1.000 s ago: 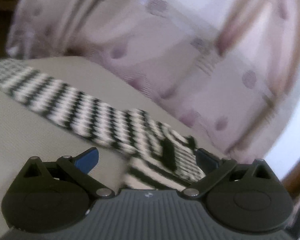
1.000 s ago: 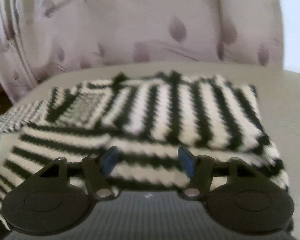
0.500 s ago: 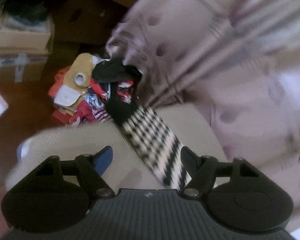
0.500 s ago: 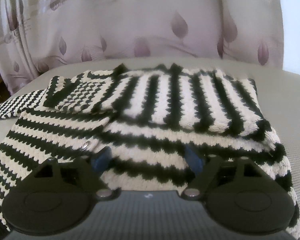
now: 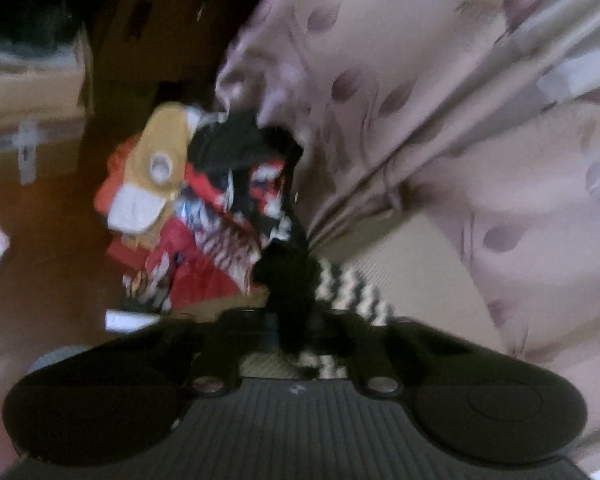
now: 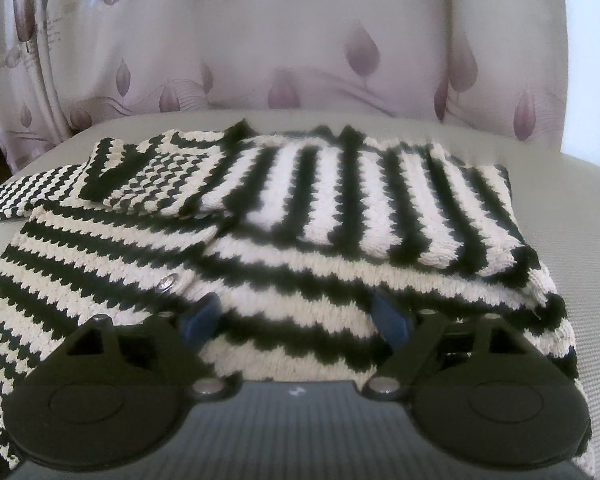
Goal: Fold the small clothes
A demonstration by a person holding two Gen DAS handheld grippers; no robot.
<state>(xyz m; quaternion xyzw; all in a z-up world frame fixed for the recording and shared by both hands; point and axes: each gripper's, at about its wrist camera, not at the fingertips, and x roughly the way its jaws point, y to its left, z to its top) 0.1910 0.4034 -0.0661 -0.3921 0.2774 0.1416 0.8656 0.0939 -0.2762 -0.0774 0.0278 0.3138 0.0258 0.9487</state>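
Note:
A black-and-white striped knitted sweater (image 6: 300, 216) lies partly folded on a beige cushion (image 6: 572, 200), one side turned over its body. A metal button (image 6: 168, 282) shows on its front. Its sleeve (image 6: 16, 196) trails off to the left. My right gripper (image 6: 296, 316) hovers low over the near hem, its jaws opening; the knit lies under and between the blue pads (image 6: 200, 316) without being pinched. In the blurred left wrist view my left gripper (image 5: 296, 332) is shut on the dark cuff (image 5: 288, 280) at the end of that striped sleeve (image 5: 352, 296), near the cushion's edge.
A pale curtain (image 6: 300, 40) with mauve leaf prints hangs behind the cushion and falls beside it (image 5: 420, 80). On the brown floor past the cushion's edge lies a pile of red, yellow and black clothes (image 5: 188, 208). Cardboard boxes (image 5: 28, 92) stand further back.
My left gripper swung left along the sleeve to its end and shut on the cuff. My right gripper's jaws spread wider while staying over the sweater's near hem.

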